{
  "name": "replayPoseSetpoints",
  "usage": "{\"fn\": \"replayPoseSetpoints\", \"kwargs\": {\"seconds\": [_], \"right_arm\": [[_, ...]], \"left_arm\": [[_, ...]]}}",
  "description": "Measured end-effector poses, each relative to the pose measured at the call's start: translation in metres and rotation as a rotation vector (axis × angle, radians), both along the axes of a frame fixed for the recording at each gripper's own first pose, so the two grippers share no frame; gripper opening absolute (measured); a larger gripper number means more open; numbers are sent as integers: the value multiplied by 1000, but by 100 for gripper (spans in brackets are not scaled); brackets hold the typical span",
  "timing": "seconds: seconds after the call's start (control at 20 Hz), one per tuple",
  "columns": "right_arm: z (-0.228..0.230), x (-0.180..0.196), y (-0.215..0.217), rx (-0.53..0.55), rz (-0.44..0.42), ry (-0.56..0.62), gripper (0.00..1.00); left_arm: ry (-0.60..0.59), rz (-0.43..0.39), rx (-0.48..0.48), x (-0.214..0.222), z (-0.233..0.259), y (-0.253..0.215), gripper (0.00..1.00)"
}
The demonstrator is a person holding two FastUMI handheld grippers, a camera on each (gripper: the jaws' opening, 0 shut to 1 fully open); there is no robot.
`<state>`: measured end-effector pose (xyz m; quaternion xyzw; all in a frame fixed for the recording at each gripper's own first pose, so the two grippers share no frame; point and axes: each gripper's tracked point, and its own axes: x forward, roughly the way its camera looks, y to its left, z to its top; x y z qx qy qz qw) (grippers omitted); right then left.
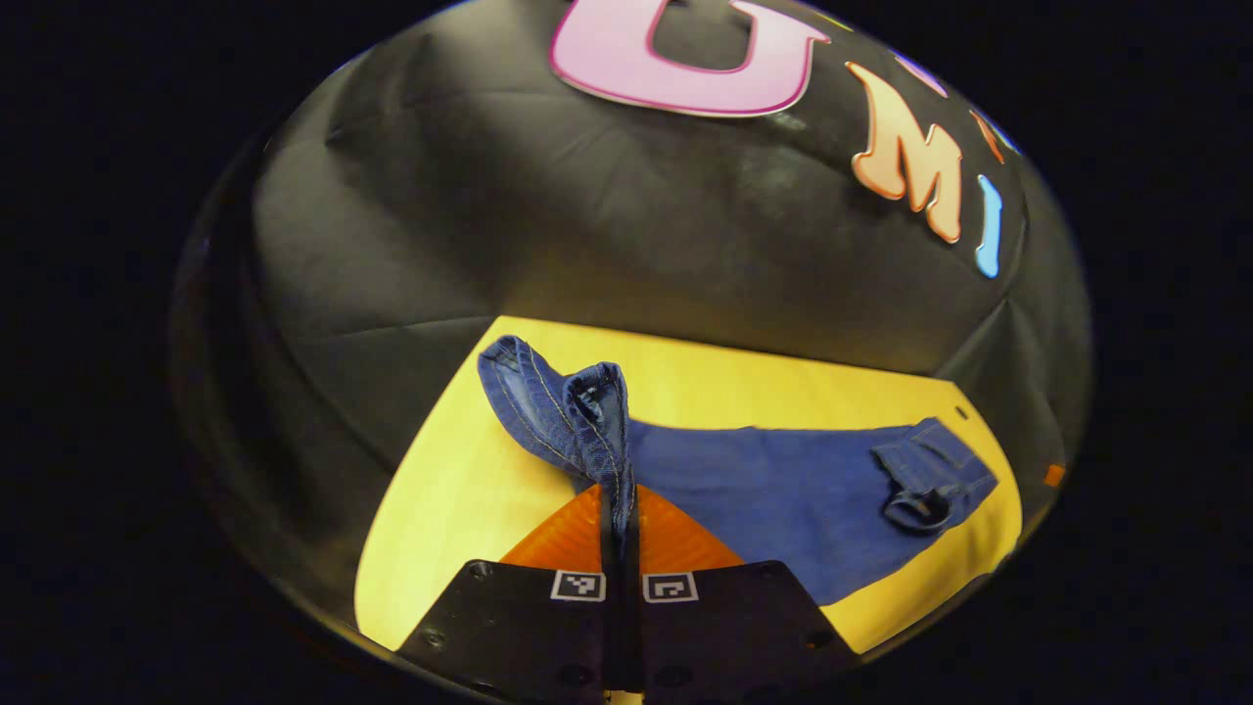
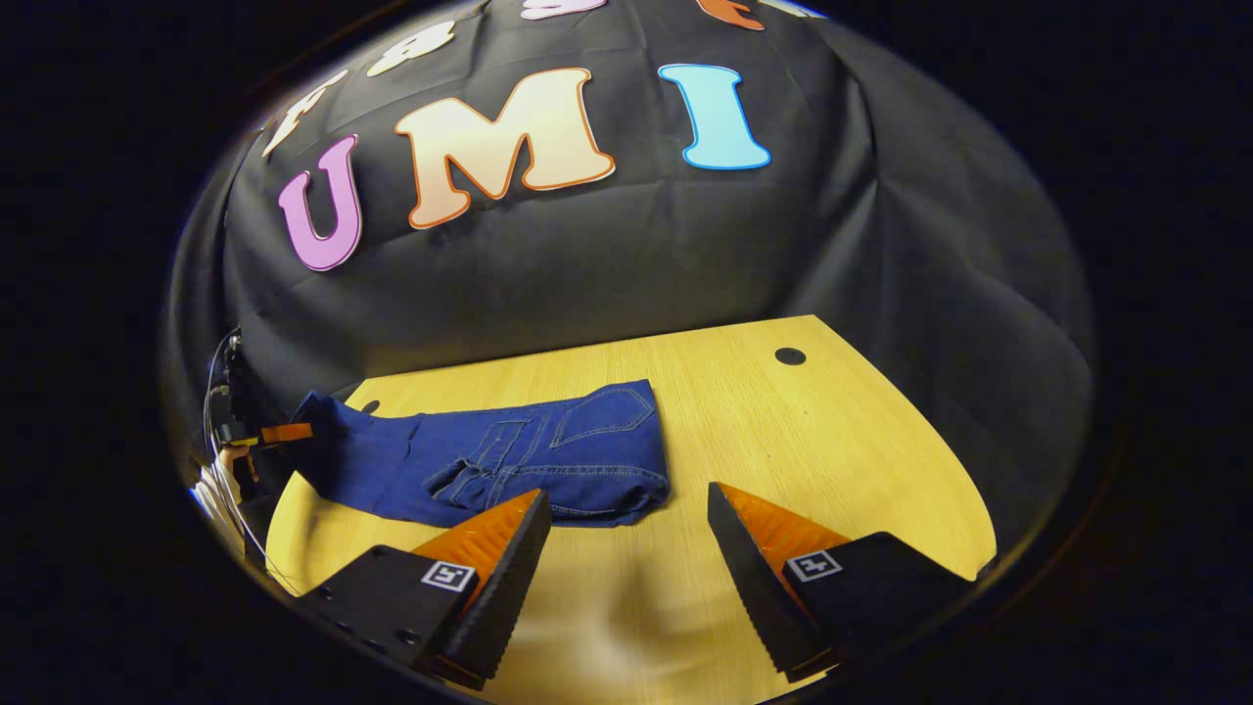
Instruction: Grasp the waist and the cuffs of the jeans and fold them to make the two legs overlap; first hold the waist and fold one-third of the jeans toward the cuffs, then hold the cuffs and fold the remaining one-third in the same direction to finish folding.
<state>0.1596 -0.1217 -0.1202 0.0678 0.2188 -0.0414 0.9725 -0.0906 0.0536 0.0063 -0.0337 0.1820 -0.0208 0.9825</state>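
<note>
My left gripper [image 1: 621, 509] is clamped on the jeans' cuffs [image 1: 573, 411], my right gripper [image 2: 626, 519] gapes above the counter [image 2: 832, 431]; judged the final fold, cuffs next carried toward the folded waist [image 2: 597, 460].

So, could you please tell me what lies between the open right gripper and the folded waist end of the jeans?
Only bare wooden table: in the right gripper view, the right gripper hangs open just short of the jeans.
</note>
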Motion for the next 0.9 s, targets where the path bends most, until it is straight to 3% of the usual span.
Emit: {"fn": "replayPoseSetpoints", "kwargs": {"seconds": [0.35, 0.4, 0.7, 0.75, 0.9], "right_arm": [[8, 3, -46, 78, 34, -28, 96], [12, 4, -53, 87, 37, -39, 99], [13, 4, -97, 107, 45, -43, 95], [13, 4, -104, 104, 45, -44, 99], [9, 2, -118, 106, 45, -34, 95]], "left_arm": [[-74, -127, -59, 13, 55, -168, 0], [-68, -135, -50, 16, 56, -187, 0], [-62, -214, -55, 29, 62, -307, 0], [-58, -227, -60, 30, 58, -325, 0], [-24, -249, -63, 34, 36, -379, 0]]}}
